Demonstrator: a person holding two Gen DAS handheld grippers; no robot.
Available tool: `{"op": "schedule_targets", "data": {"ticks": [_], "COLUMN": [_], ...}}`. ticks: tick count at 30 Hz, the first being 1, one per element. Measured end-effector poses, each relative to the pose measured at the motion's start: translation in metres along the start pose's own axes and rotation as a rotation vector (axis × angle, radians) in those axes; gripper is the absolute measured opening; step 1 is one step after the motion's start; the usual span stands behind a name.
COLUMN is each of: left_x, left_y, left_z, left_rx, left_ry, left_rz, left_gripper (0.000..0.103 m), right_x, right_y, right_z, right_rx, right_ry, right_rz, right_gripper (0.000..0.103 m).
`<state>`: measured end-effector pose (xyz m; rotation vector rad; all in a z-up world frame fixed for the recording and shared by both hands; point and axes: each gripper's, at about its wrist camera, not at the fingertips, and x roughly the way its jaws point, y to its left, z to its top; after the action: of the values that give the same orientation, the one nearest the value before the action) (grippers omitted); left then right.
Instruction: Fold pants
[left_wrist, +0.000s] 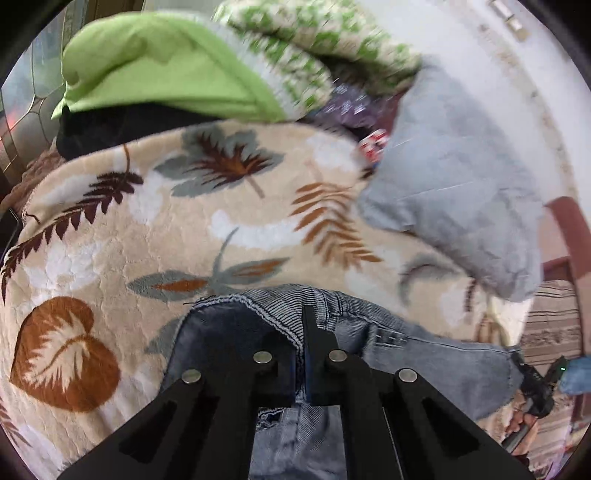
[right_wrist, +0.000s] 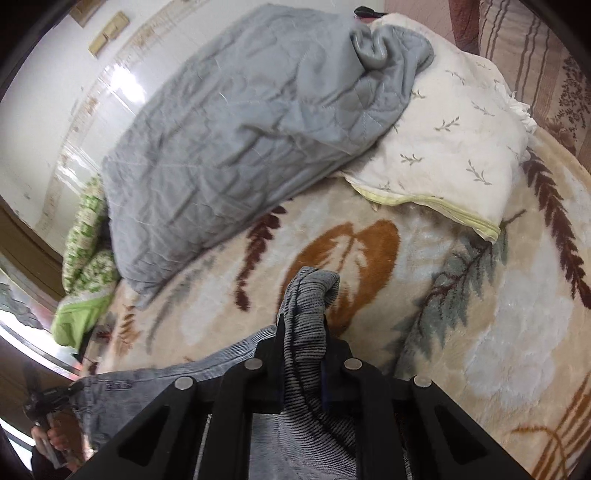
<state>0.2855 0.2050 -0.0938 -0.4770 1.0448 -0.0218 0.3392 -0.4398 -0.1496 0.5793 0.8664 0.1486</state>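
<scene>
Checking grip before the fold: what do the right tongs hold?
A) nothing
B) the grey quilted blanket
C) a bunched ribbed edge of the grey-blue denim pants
C: in the right wrist view the right tongs are shut on the bunched ribbed edge of the grey-blue denim pants.

Open leaf-print blanket (right_wrist: 461, 314) ahead; grey quilt (right_wrist: 240, 140) and pillow (right_wrist: 454, 155) block beyond.

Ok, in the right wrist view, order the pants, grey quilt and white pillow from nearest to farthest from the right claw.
1. Pants: clamped in the right claw.
2. White pillow: upper right, on the leaf blanket.
3. Grey quilt: upper left; too close to the pillow to call.
</scene>
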Motion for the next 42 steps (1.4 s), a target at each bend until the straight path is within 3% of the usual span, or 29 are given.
{"op": "schedule_targets", "data": {"ticks": [7,14,20,26,34,36,37,38,40,42], "left_x": [-0.061,-0.111,-0.113,-0.073,-0.07,-0.07,-0.069,-0.066,-0.064,-0.062], "left_y": [-0.014,0.008,0.055,0.111,0.109,0.107,0.108,0.109,0.113,0.116], "left_z": [-0.041,-0.104,-0.159,-0.211,-0.207,-0.206,-0.207,-0.208,-0.21,-0.209], "left_rx": [0.04,0.056,0.005,-0.112,-0.115,-0.116,-0.12,-0.127,-0.142,-0.16], "left_ry": [-0.064,-0.12,-0.058,0.078,0.083,0.086,0.088,0.091,0.095,0.098], "left_rz": [-0.115,-0.191,-0.182,-0.139,-0.123,-0.12,-0.12,-0.121,-0.125,-0.131], "left_gripper": [0.002,0.003,0.003,0.003,0.003,0.003,0.003,0.003,0.003,0.003], "right_x": [-0.055,-0.113,-0.157,-0.171,-0.155,-0.151,-0.149,-0.147,-0.145,-0.14], "right_y": [0.005,-0.021,-0.044,-0.056,-0.053,-0.054,-0.055,-0.056,-0.056,-0.053], "right_z": [-0.023,-0.064,-0.102,-0.137,-0.159,-0.159,-0.159,-0.156,-0.151,-0.146], "right_rx": [0.01,0.048,0.064,0.046,0.005,0.006,0.012,0.02,0.021,0.012], "right_ry": [-0.037,-0.07,-0.087,0.004,0.137,0.152,0.162,0.154,0.123,0.126], "right_rz": [0.055,0.056,0.06,0.107,0.059,0.055,0.052,0.052,0.04,0.014], "right_gripper": [0.013,0.013,0.013,0.016,0.021,0.034,0.05,0.059,0.058,0.039]}}
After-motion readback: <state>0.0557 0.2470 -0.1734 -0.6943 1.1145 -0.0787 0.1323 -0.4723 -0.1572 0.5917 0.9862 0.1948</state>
